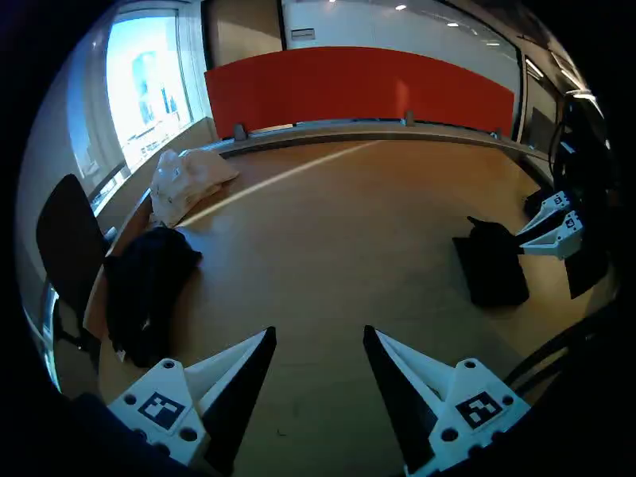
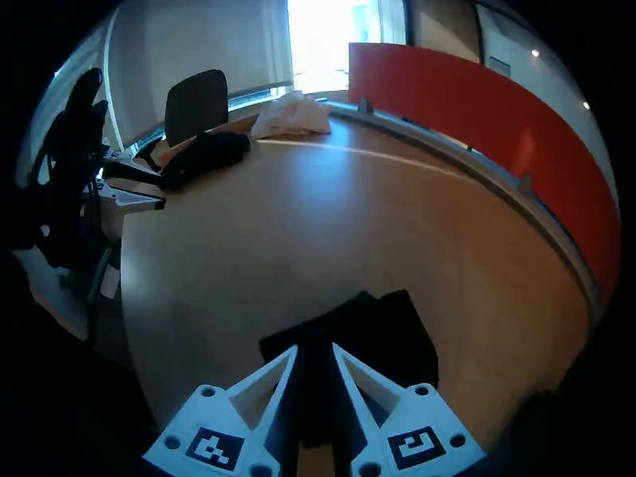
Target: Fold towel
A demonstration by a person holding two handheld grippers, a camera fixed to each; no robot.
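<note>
on the wood counter (image 1: 334, 238) lies the black towel (image 2: 374, 326), and the right gripper (image 2: 316, 350) has its jaws pressed close, pinching the towel's near edge. the left gripper (image 1: 318, 330) hangs over bare wood, well apart from the towel, with its jaws spread wide. far off by the window sit a dark pile (image 1: 147, 294) and a white cloth (image 1: 187, 183), with a red wall (image 1: 358, 87) along the counter's back.
</note>
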